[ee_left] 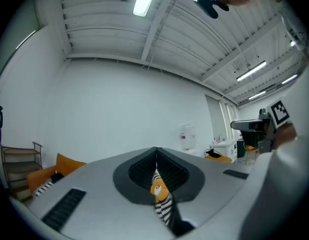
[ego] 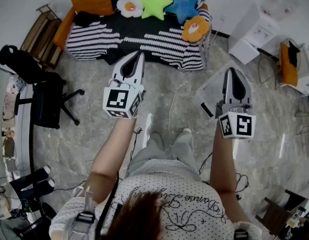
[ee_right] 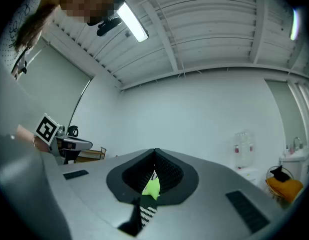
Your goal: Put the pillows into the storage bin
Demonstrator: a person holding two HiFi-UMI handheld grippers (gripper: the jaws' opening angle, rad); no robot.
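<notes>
**A:** Gripper state?

**B:** Both were closed on nothing. We held the left gripper (ego: 139, 55) and right gripper (ego: 233, 71) roughly level, noses toward the sofa (ego: 94, 39) at the top of the frame. We read that as an approach stance, with no pick started.

**A:** Pillows?

**B:** All four lay on the sofa, upper centre: white flower (ego: 129, 5), green star (ego: 155, 3), blue star (ego: 187, 6), orange flower (ego: 195, 29). The first three sat in a row along the back, and the orange flower lay nearer us at the right end. None were in the bin (ego: 210, 91).

**A:** Where was the bin?

**B:** On the floor (ego: 169, 99), centre right, just below the sofa's right end and under the right gripper's nose. It was close to the sofa, likely to keep the carry short.

**A:** Materials?

**B:** The pillows were plush with lobed or pointed outlines. We judged that the star points and petals would pinch easily and the fill would squash. The bin was clear hard plastic and looked empty. The sofa cover had black-and-white stripes. The floor was glossy grey stone-look tile. The pads (ee_left: 140, 171) were dark and ribbed.
</notes>
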